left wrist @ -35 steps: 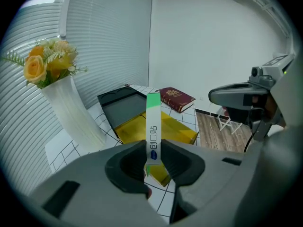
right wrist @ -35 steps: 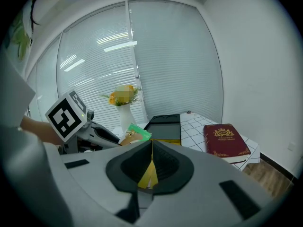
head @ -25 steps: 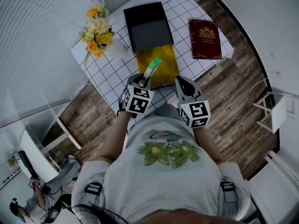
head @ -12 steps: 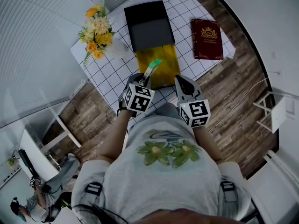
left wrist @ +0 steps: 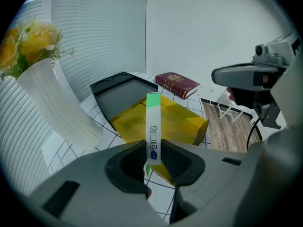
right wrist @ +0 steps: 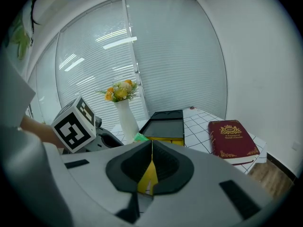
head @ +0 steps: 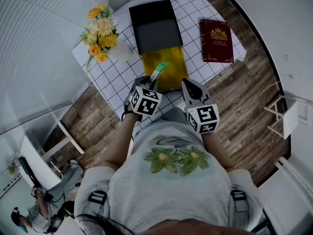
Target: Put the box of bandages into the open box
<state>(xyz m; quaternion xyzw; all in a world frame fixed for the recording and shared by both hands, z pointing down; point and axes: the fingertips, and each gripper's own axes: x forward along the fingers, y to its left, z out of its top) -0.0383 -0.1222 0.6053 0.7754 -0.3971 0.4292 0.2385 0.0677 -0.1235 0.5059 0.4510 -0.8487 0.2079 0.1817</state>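
The box of bandages [head: 159, 73] is a thin white and green box, held upright over the near end of the open box. My left gripper [head: 149, 82] is shut on its lower end. In the left gripper view the box of bandages [left wrist: 152, 126] sticks up between the jaws of the left gripper [left wrist: 154, 159]. The open box [head: 164, 68] has a yellow tray and a black lid [head: 155, 25] folded back behind it. My right gripper [head: 189, 85] hangs at the table's near edge, right of the open box, shut and empty. The yellow tray [left wrist: 182, 118] lies just beyond the jaws.
A white vase of yellow flowers [head: 101, 32] stands at the table's left, beside the black lid. A red book [head: 216, 40] lies at the right. The white grid table [head: 115, 77] is small, with wooden floor [head: 247, 97] all round. A white stool [head: 284, 116] stands on the floor.
The left gripper, with the box of bandages in it, has edged slightly towards the table. The right gripper has hardly moved.
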